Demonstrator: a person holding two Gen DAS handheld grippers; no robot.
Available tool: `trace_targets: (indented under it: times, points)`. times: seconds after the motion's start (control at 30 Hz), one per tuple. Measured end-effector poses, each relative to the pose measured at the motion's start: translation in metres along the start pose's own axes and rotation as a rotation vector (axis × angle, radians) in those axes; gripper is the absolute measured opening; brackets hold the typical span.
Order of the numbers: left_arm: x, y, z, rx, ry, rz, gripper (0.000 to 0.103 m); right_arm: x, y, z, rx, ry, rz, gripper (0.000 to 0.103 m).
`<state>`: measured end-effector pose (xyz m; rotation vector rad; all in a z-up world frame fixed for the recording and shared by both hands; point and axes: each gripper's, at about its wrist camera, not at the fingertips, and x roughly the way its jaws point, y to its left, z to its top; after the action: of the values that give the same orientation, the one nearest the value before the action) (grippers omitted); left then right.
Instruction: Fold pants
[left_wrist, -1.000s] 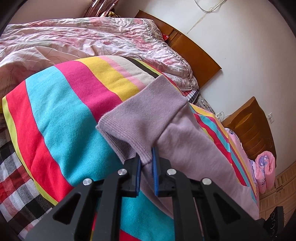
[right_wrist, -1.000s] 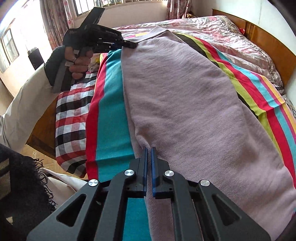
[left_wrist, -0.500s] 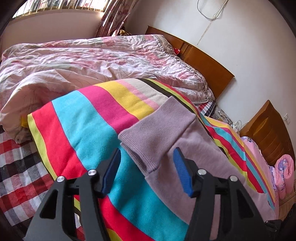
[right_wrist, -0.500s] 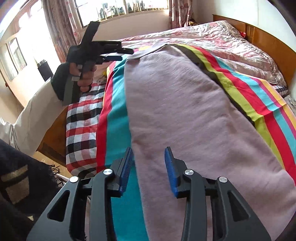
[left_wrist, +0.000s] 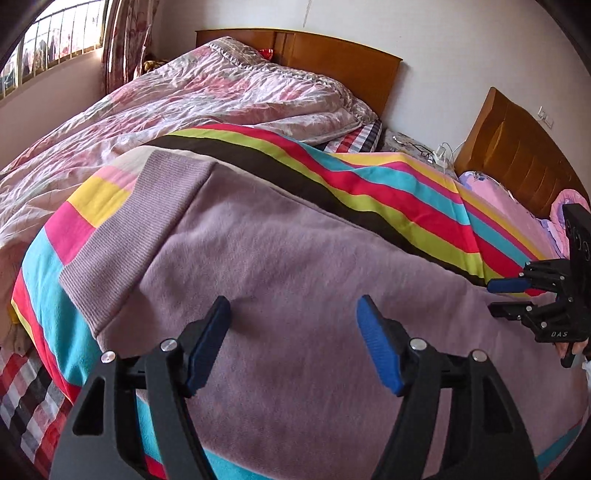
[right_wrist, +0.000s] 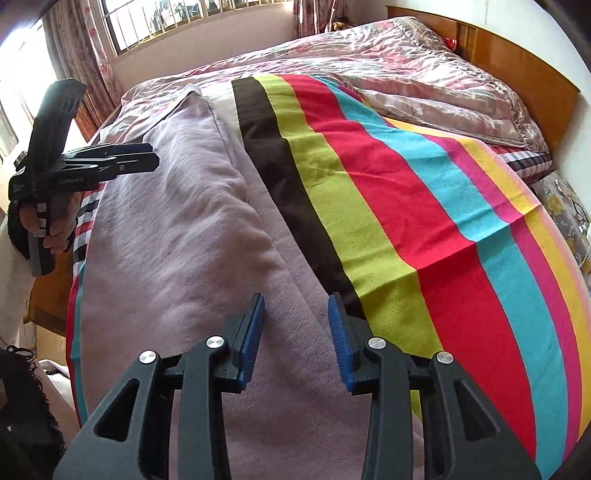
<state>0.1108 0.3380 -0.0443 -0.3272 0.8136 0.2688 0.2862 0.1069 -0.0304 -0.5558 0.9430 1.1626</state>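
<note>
The mauve knit pants (left_wrist: 280, 266) lie flat along the striped blanket (left_wrist: 388, 195) on the bed, ribbed cuff (left_wrist: 129, 229) at the far left. My left gripper (left_wrist: 293, 314) is open and empty just above the pants near the cuff end. My right gripper (right_wrist: 297, 317) is open and empty above the pants (right_wrist: 177, 221) at their far-side edge, next to the blanket's black stripe. Each gripper shows in the other's view: the right gripper (left_wrist: 506, 295) and the left gripper (right_wrist: 147, 158), both held over the pants.
A rumpled pink floral quilt (left_wrist: 184, 99) covers the far half of the bed. A wooden headboard (left_wrist: 332, 62) stands against the wall, with a second headboard (left_wrist: 517, 155) to the right. A checked sheet (left_wrist: 22, 387) shows at the bed's near edge. A window (right_wrist: 184, 18) lies beyond.
Both grippers let go of the pants, opened wide and drew back. The pants now lie flat on the blanket. Both grippers swung to look across the bed.
</note>
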Motion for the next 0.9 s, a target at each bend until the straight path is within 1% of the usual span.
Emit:
trace_targets:
  times: [0.03,0.07,0.1,0.13,0.17,0.2,0.27,0.3,0.37,0.4,0.43,0.47,0.5,0.53,0.57,0.63,0.7,0.8,0.87,0.9]
  points:
    - [0.002,0.002,-0.002,0.0,0.002,-0.004,0.071,0.002,0.002,-0.002,-0.01,0.003,0.003,0.034]
    - [0.002,0.002,-0.005,0.007,0.0,-0.005,0.071,0.002,0.004,-0.003,-0.018,0.0,-0.002,0.024]
    - [0.001,0.003,-0.004,0.011,0.0,-0.003,0.071,0.0,0.007,-0.005,-0.029,-0.01,-0.018,0.011]
    - [0.0,0.002,-0.003,0.009,-0.002,0.0,0.071,-0.005,0.011,-0.007,-0.041,-0.027,-0.029,0.008]
    - [-0.003,0.002,-0.002,0.006,-0.009,0.0,0.071,-0.013,0.017,-0.008,-0.062,-0.057,-0.064,0.006]
    - [-0.006,0.001,0.0,0.008,-0.019,-0.002,0.071,-0.023,0.022,-0.008,-0.079,-0.095,-0.118,0.006]
    - [-0.011,-0.003,0.003,0.022,-0.037,0.007,0.074,-0.044,0.025,-0.007,-0.062,-0.166,-0.184,0.005]
    - [-0.01,-0.004,0.003,0.032,-0.035,0.019,0.076,-0.048,0.024,-0.006,-0.053,-0.177,-0.192,0.005]
    - [0.002,-0.002,0.002,0.042,-0.004,0.059,0.076,-0.036,0.021,-0.005,-0.053,-0.143,-0.193,0.005]
    - [0.008,0.0,0.0,0.042,0.004,0.068,0.076,-0.024,0.019,-0.005,-0.058,-0.109,-0.185,0.005]
    - [0.009,0.002,-0.001,0.047,-0.007,0.063,0.077,-0.011,0.016,-0.005,-0.056,-0.068,-0.184,0.006]
    - [0.008,0.002,-0.002,0.053,-0.014,0.062,0.077,0.0,0.013,-0.005,-0.053,-0.036,-0.198,0.015]
    - [0.006,0.002,-0.003,0.051,-0.015,0.069,0.077,0.003,0.011,-0.005,-0.044,-0.035,-0.203,0.026]
    - [0.002,0.004,-0.003,0.04,-0.024,0.076,0.077,0.001,0.007,0.0,-0.019,-0.055,-0.199,0.031]
    - [-0.005,0.007,-0.004,0.024,-0.039,0.077,0.077,-0.003,0.002,0.006,0.015,-0.077,-0.181,0.038]
    - [-0.017,0.015,-0.006,-0.013,-0.075,0.068,0.079,-0.01,0.001,0.025,0.049,-0.144,-0.127,0.039]
    - [-0.026,0.023,-0.006,-0.047,-0.102,0.071,0.08,-0.007,0.005,0.049,0.052,-0.177,-0.063,0.039]
    - [-0.029,0.033,-0.005,-0.085,-0.103,0.099,0.081,0.014,0.02,0.085,0.018,-0.173,-0.002,0.039]
    - [-0.026,0.039,-0.007,-0.099,-0.091,0.101,0.082,0.031,0.035,0.105,-0.013,-0.161,0.024,0.039]
    - [-0.024,0.041,-0.008,-0.104,-0.086,0.098,0.082,0.038,0.044,0.113,-0.031,-0.159,0.05,0.038]
